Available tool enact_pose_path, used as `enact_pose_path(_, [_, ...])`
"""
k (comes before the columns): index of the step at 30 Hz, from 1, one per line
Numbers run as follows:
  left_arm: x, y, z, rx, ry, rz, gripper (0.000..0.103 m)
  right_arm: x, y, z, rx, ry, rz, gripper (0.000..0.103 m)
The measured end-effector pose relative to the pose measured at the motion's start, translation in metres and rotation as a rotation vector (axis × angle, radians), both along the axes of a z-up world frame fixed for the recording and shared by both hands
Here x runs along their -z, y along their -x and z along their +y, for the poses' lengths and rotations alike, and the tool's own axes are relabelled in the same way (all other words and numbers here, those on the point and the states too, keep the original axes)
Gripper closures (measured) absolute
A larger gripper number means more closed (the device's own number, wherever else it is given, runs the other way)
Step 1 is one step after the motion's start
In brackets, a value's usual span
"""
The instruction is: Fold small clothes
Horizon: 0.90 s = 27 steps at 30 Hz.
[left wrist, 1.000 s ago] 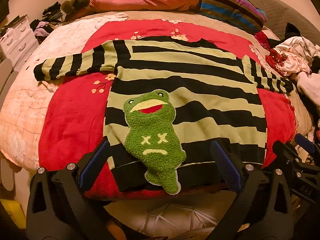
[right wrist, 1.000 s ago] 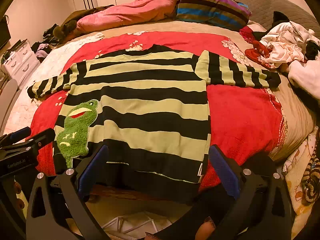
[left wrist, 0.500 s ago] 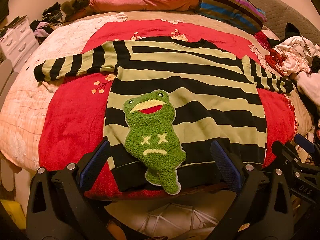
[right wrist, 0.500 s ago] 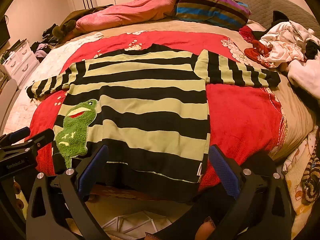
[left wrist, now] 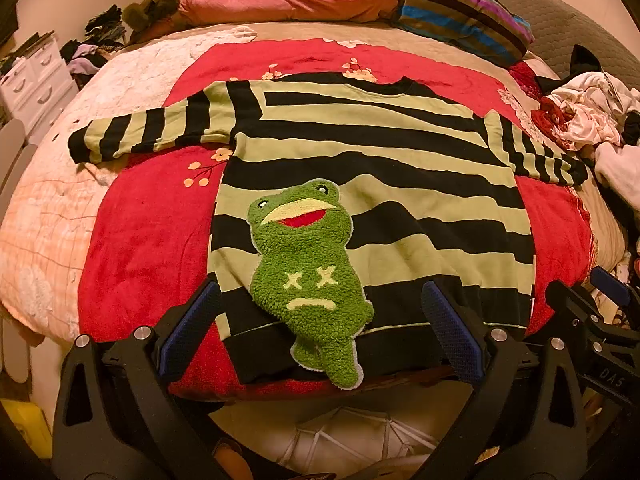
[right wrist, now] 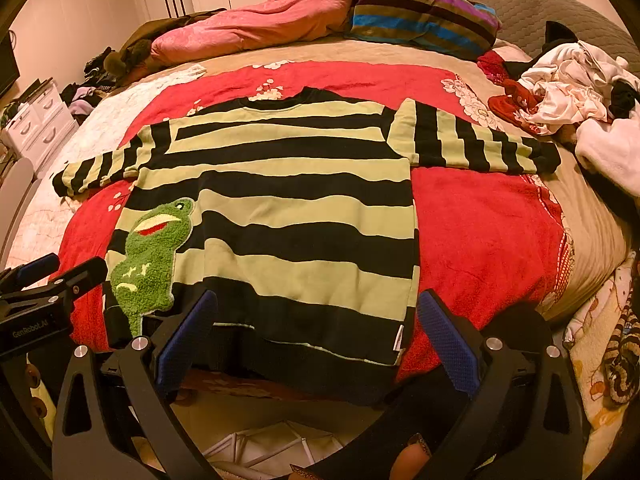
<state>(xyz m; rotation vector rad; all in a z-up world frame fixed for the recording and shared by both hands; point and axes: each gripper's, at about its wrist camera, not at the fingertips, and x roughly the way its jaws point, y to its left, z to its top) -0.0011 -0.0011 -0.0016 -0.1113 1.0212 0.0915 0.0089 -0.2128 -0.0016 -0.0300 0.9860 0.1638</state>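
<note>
The striped frog sweater (left wrist: 372, 184) lies flat on the bed (left wrist: 132, 80), hem nearest both wide-open grippers — left gripper (left wrist: 320, 336) at the frog side, right gripper (right wrist: 316, 332) opposite.

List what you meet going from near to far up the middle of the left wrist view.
Left hand-held gripper → frog patch → striped sweater → red blanket → pink duvet.
</note>
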Motion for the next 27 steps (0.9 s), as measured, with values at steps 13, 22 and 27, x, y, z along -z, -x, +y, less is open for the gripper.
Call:
enact_pose_path(13, [0.001,0.000,0.001,0.000,-0.004,0.002,0.009,0.000,0.000,0.000,0.001,0.001,0.000,0.004])
enact_pose_path(22, [0.005,-0.010,0.007,-0.006,-0.019,0.007,0.009,-0.001,-0.006,-0.003,0.008,0.007,-0.010,0.004])
enact_pose_path(27, [0.008,-0.022,0.004,-0.005,-0.029,0.015,0.009,-0.001,-0.017,-0.007,0.021,0.005,-0.017,0.004])
